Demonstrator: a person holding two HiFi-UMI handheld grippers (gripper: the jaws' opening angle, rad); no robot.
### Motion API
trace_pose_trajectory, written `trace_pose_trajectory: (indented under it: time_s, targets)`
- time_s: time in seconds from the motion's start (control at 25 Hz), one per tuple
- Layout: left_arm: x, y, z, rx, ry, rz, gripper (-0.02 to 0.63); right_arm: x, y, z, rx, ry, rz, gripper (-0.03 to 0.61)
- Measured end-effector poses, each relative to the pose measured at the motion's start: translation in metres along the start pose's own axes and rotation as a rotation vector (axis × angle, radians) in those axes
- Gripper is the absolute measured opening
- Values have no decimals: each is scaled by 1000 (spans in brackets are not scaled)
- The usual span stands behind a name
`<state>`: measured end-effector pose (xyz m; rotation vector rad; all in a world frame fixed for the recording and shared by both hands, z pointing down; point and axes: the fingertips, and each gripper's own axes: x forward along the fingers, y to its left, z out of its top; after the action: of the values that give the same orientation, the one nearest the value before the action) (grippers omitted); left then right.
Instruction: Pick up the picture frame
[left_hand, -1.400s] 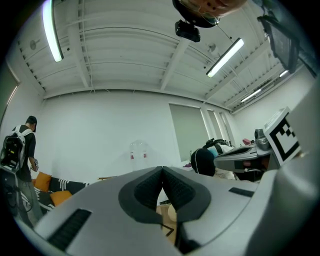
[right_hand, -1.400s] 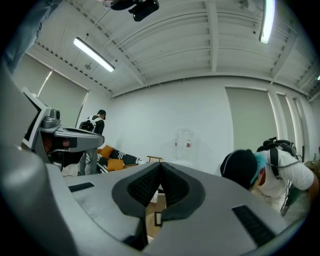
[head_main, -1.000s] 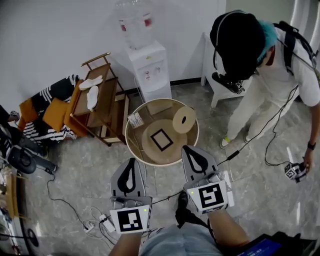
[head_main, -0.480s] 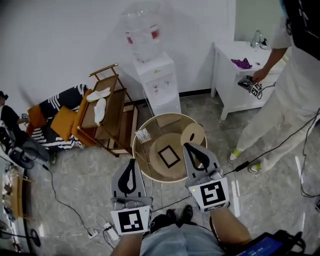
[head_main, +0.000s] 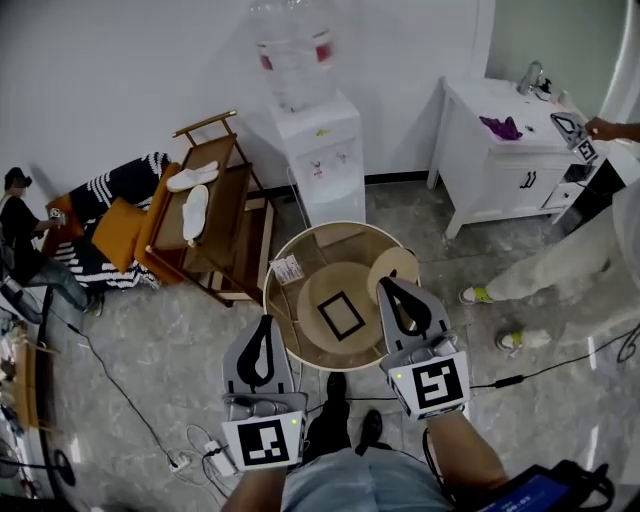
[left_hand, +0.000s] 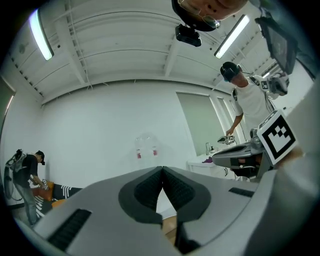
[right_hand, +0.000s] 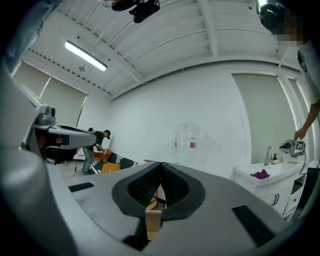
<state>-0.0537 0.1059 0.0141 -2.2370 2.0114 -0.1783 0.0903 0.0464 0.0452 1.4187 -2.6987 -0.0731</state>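
Picture frame (head_main: 341, 315), small and black-edged, lies flat at the centre of a round wooden tub (head_main: 340, 225) on the floor. Left gripper (head_main: 265, 322) hangs just outside the tub's near rim, jaws pressed together, nothing held. Right gripper (head_main: 392, 284) is over the tub's right side, near the frame, jaws also closed and empty.

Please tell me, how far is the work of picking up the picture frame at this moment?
Nothing looks done yet: the picture frame lies flat on the round table, untouched. In hand: the left claw and the right claw hover at the table's near side, both shut and empty. Left to do: open a claw, reach the frame, grip it and lift.
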Motion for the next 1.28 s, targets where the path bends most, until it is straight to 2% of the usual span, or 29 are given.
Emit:
trace_pose_trajectory:
  time_s: [0.2, 0.44, 0.64, 0.88, 1.28]
  targets:
    - [49, 25, -41, -27, 61, 12, 15, 53, -7, -40, 5, 88, 25, 14]
    - [110, 54, -111, -27, 150, 6, 15, 121, -8, -116, 31, 203, 50, 15]
    - [147, 57, -175, -59, 241, -21, 15, 160, -13, -182, 36, 272, 45, 15]
    - [174, 54, -253, -72, 317, -59, 15, 185, -2, -261, 45, 354, 75, 15]
    - [195, 45, -348, -115, 409, -82, 15, 189, 16, -377, 98, 513, 93, 18]
